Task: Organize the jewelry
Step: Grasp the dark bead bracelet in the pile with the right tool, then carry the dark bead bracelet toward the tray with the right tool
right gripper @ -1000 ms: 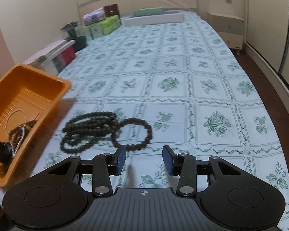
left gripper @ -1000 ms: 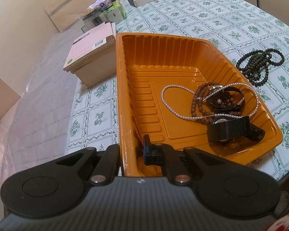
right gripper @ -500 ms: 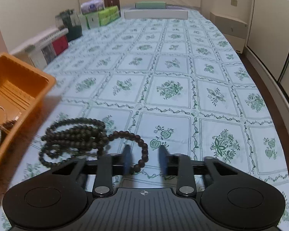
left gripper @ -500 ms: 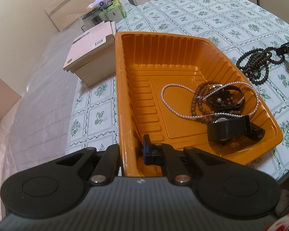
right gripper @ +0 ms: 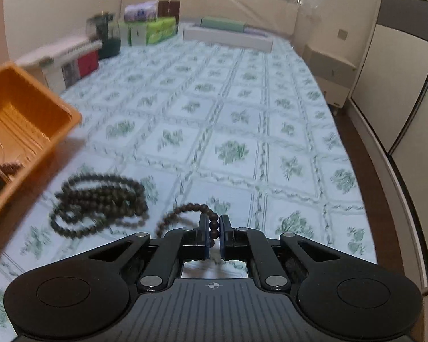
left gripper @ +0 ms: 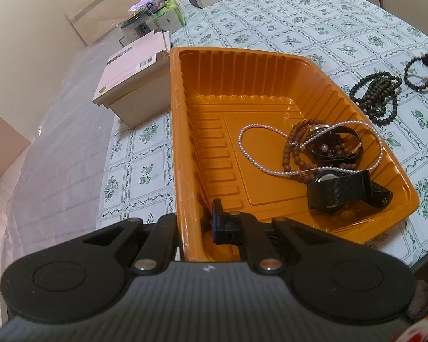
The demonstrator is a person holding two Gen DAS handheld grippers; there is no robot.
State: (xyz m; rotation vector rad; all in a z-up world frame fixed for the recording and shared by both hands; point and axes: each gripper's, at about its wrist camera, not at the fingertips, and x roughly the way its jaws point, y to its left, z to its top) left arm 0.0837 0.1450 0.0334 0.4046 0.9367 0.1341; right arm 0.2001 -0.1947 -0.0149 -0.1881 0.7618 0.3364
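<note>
My left gripper (left gripper: 195, 222) is shut on the near wall of the orange tray (left gripper: 236, 85), which holds a pearl necklace (left gripper: 259, 168), brown beads (left gripper: 292, 148) and black watches (left gripper: 338, 189). My right gripper (right gripper: 213, 235) is shut on a dark bead bracelet (right gripper: 191, 209) and holds one loop off the tablecloth. A pile of dark bead bracelets (right gripper: 100, 201) lies to its left, beside the tray (right gripper: 28, 119). The pile (left gripper: 376, 97) and the held loop (left gripper: 418, 74) also show in the left wrist view.
A white box (left gripper: 134, 77) stands left of the tray. Tissue packs and boxes (right gripper: 148, 28) and a long white box (right gripper: 228, 35) line the far end of the green-patterned tablecloth (right gripper: 228, 131). The table edge runs along the right.
My right gripper has closed on the bead bracelet and lifted a loop of it away from the pile. My left gripper has kept its hold on the tray.
</note>
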